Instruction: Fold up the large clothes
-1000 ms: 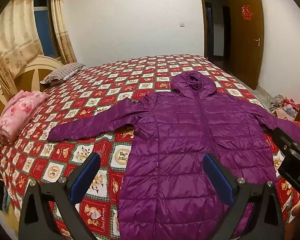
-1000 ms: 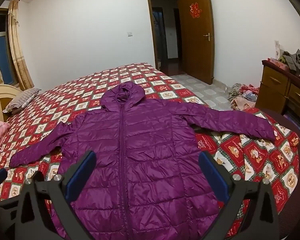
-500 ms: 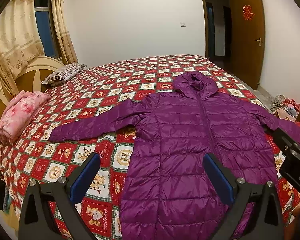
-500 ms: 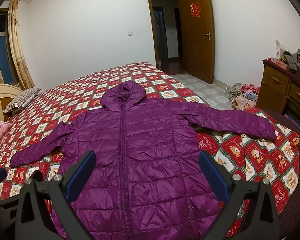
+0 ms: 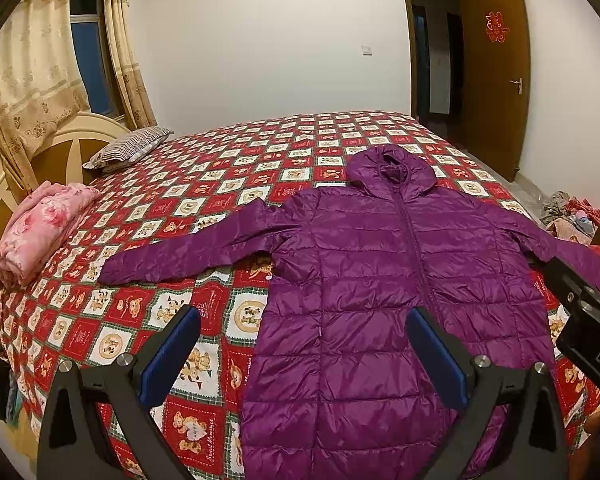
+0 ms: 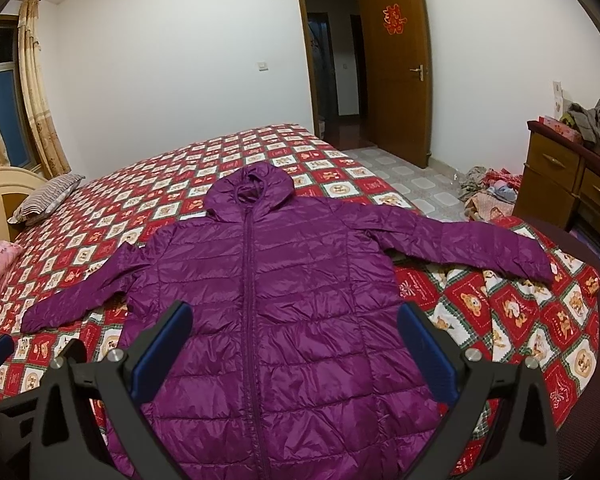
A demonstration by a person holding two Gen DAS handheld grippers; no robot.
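Observation:
A purple hooded puffer jacket (image 5: 380, 264) lies flat and zipped on the bed, face up, hood at the far end, both sleeves spread out sideways. It also shows in the right wrist view (image 6: 284, 280). My left gripper (image 5: 300, 320) is open and empty, held above the jacket's lower left part and the bedspread. My right gripper (image 6: 292, 316) is open and empty, held above the jacket's lower middle. The jacket's bottom hem is hidden behind the grippers.
The bed has a red checked bedspread (image 5: 220, 168). A striped pillow (image 5: 128, 148) and a folded pink blanket (image 5: 40, 228) lie by the headboard at the left. A wooden dresser (image 6: 568, 184) and a clothes pile on the floor (image 6: 488, 192) are at the right. The door (image 6: 396, 68) stands open.
Both grippers stay open and have drifted only slightly, the view shifting a little. The jacket has not moved.

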